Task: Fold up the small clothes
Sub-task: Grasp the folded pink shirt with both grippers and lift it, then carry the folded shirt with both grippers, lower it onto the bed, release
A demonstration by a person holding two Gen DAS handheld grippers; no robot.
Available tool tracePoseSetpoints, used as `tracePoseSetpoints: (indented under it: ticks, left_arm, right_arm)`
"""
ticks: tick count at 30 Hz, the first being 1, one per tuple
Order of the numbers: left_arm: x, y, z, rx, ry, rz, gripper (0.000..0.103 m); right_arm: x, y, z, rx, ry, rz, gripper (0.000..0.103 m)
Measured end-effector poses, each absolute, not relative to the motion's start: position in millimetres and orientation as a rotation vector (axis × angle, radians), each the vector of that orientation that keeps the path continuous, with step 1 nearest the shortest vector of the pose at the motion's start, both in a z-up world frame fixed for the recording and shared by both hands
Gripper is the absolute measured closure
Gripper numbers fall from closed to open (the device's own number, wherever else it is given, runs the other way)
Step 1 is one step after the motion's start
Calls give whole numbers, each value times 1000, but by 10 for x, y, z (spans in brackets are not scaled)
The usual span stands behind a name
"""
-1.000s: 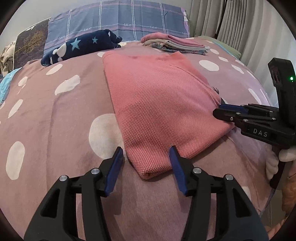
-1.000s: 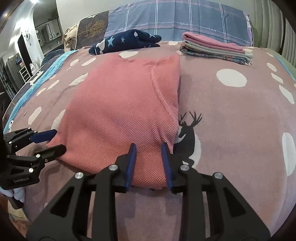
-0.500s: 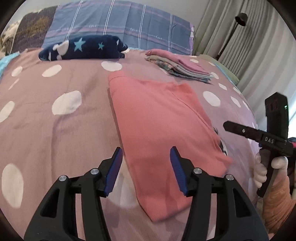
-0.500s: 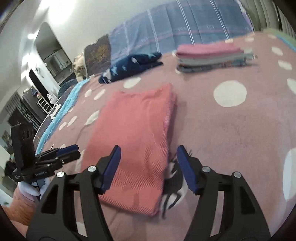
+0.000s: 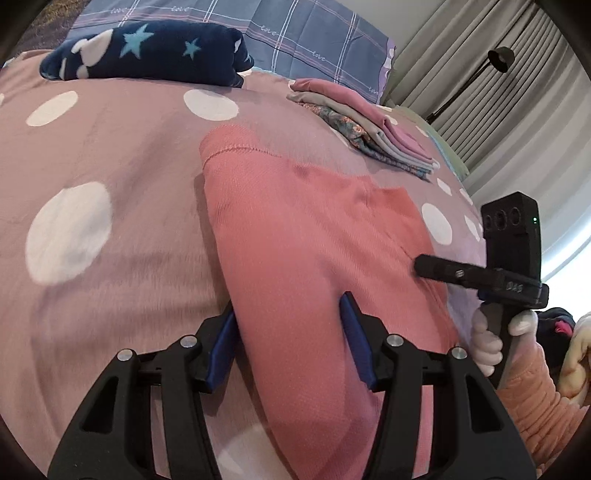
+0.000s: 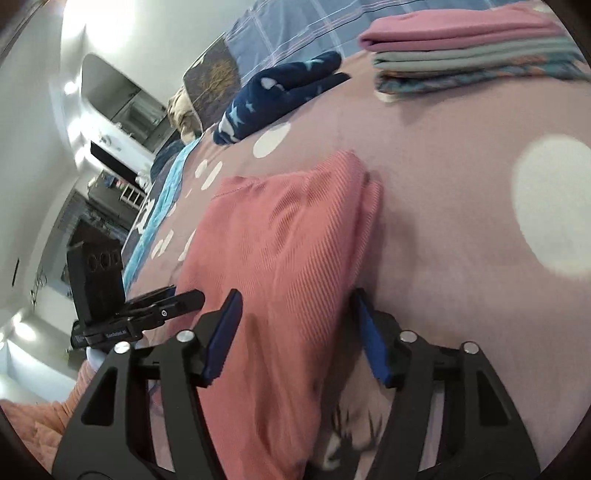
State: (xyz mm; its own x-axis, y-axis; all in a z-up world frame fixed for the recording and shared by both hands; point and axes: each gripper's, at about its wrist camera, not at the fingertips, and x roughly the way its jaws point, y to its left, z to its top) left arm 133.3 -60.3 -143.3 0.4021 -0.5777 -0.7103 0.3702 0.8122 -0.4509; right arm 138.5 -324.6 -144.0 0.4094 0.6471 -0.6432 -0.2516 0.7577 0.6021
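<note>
Left wrist view gives me the dotted bedspread [image 5: 110, 155], a plaid pillow [image 5: 295, 33] reading "love", and the pink garment [image 5: 303, 258] lying folded, long axis running away toward it. Both grippers have slid forward over it since a second ago: my left gripper [image 5: 288, 332] and right gripper [image 6: 295, 325], marked "DAS", straddle it ungripped, jaws closing.

One salmon-pink waffle-knit garment [image 5: 314, 236] lies folded on the mauve bedspread with white dots [image 5: 110, 155]. One stack of folded clothes [image 5: 365, 129] holds at least three pieces: pink, grey and floral. One navy star-print fleece bundle [image 5: 147, 51] sits alone. Two black tongs show, the left tongs [image 5: 288, 347] and the right tongs [image 6: 295, 332]. One black floor lamp [image 5: 495, 62] stands by the curtains.
</note>
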Motion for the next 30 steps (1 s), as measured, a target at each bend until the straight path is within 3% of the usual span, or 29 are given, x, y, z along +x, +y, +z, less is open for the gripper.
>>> tracePoseSetpoints:
  ticks: [2, 4, 9, 19, 30]
  left_arm:
    - [1401, -625, -1439, -239, 992, -616, 61]
    - [1423, -635, -1430, -242, 991, -624, 71]
    - [1122, -845, -1116, -52, 876, -560, 77]
    - [196, -1155, -10, 37, 564, -679, 78]
    - [-209, -2605, 625, 127, 403, -1003, 78]
  right_arm:
    - [1495, -3155, -1454, 411, 1013, 590, 51]
    - [1569, -3086, -1454, 392, 1019, 579, 66]
    - [1398, -3015, -1277, 367, 950, 494, 81]
    - [55, -3193, -82, 321, 544, 420, 83]
    - [-1146, -4033, 688, 218, 315, 68, 83]
